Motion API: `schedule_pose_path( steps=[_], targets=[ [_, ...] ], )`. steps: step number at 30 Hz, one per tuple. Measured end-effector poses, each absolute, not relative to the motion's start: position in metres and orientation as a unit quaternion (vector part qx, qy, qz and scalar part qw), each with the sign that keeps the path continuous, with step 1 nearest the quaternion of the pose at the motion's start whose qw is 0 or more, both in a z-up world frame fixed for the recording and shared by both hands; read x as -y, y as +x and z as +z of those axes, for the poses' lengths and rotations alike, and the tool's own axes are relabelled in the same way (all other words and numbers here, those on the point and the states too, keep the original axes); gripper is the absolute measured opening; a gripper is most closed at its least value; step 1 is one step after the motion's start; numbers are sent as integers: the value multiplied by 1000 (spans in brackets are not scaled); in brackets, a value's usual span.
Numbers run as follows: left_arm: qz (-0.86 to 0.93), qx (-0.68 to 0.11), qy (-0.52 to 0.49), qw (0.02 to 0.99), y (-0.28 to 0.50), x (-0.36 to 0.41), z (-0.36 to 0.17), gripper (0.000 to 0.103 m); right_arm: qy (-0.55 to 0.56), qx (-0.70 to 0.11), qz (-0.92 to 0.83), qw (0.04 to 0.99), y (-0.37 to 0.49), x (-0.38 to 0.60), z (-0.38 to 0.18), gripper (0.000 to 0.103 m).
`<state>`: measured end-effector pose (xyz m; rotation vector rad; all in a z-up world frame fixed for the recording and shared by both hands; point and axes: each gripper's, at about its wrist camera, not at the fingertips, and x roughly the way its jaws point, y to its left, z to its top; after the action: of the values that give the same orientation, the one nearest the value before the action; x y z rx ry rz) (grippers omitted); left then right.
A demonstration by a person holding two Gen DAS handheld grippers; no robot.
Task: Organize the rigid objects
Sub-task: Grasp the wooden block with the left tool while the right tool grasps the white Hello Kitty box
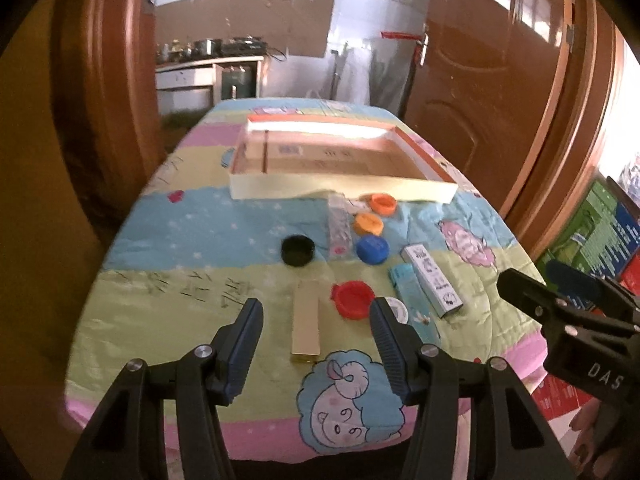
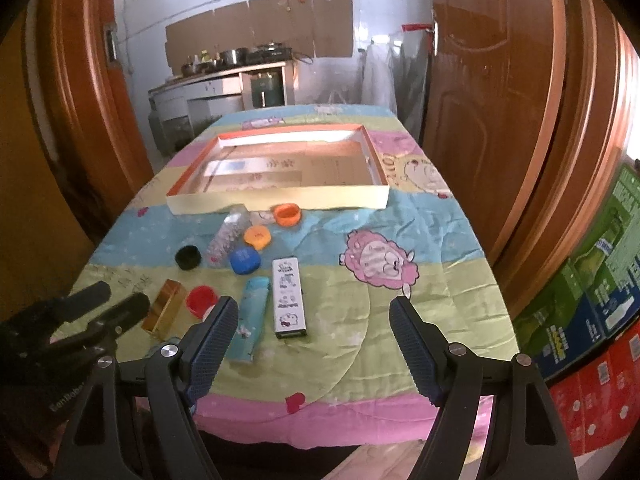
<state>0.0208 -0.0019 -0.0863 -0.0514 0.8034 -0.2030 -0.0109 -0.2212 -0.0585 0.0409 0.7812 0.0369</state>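
A shallow cardboard tray [image 1: 340, 190] [image 2: 280, 202] lies at the far half of the table. In front of it sit two orange caps [image 1: 382, 203] [image 2: 286, 214], a blue cap [image 1: 372, 250] [image 2: 244, 260], a black cap [image 1: 297, 250] [image 2: 188, 257], a red cap [image 1: 352, 298] [image 2: 200, 298] and a clear small bottle [image 1: 340, 228] [image 2: 226, 238]. A gold box [image 1: 306, 320] [image 2: 164, 314], a teal box [image 1: 412, 300] [image 2: 250, 320] and a white printed box [image 1: 434, 280] [image 2: 289, 296] lie nearer. My left gripper [image 1: 316, 344] hangs open above the gold box. My right gripper [image 2: 314, 348] is open over bare cloth beside the white box.
A cartoon-print cloth [image 2: 400, 320] covers the table. Wooden doors [image 2: 500, 120] stand on both sides, with stacked cartons [image 2: 592, 320] on the floor at right. A kitchen counter [image 2: 224, 84] lies beyond the table.
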Motion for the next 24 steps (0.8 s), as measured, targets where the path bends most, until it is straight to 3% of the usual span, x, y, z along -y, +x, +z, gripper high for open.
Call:
schedule_pose_path(
  steps=[5,12,18,21,24],
  targets=[
    [-104,-401,-14,910,32,6,-102,53,29,-397,12,917,-2,227,-73,79],
    [-103,-437,-21,894,49,1,-125,25,27,-408,10,913,3,228,-82,79],
    [-96,-425,-6,900,48,-2,-127,18,11,-411,12,912,9,223,-92,79],
    [-98,-425,2,900,48,-1,-127,18,-8,-416,15,909,12,219,-97,64],
    [-99,-425,-1,900,48,-2,-126,18,-15,-427,32,904,18,215,-103,63]
  ],
)
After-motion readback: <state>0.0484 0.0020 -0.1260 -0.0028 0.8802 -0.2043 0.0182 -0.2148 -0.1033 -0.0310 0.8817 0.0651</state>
